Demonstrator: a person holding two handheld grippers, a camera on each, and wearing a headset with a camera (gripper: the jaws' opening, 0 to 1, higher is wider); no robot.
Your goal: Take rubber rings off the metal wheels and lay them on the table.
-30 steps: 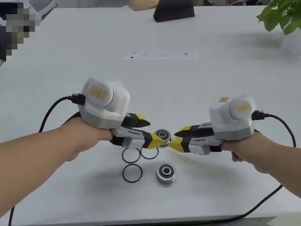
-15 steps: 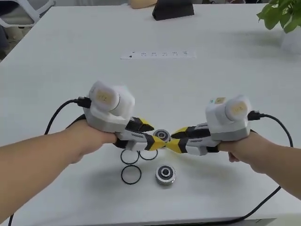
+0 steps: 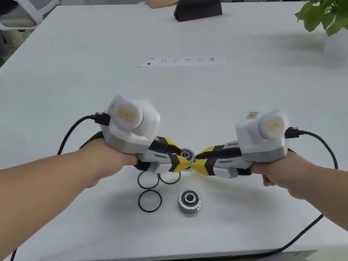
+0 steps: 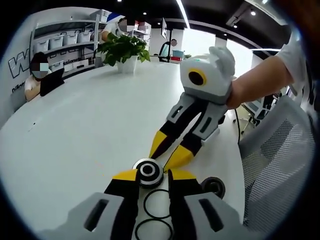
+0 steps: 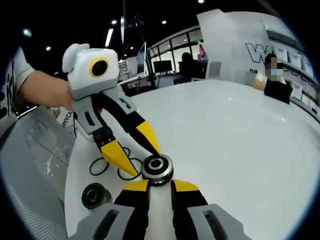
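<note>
Clamping the metal wheel [image 4: 149, 171] between its two yellow jaw tips, the left hand-held gripper [image 4: 153, 176] grips it on opposite sides of the rim. In the left gripper view the wheel sits right at the tips, its flat face turned to the camera, with a dark band round the outside. The right hand-held gripper [image 5: 160, 187] faces it head-on from the other side. In the right gripper view the wheel lies just ahead of its tips, touching or almost touching them, and the jaws are drawn near each other with a narrow gap. Cannot tell whether they pinch the dark band or only rest against it. In the head view both sets of tips meet at the wheel, midway between the person's two hands, near the front edge of the white counter [image 3: 244, 92]. Three loose rubber rings [image 3: 150, 179] lie flat on the counter on the near side of the left hand-held gripper's jaws. Two are side by side, partly hidden by the jaws; the third lies nearer the person and apart from them. A second wheel [image 3: 189, 199] lies flat on the counter just right of that third ring, near the held wheel but not touching it. A power strip [image 3: 181, 61] lies far across the counter, and a leafy plant [image 3: 322, 16] stands at the far right corner. A black cable runs from each hand-held gripper.
</note>
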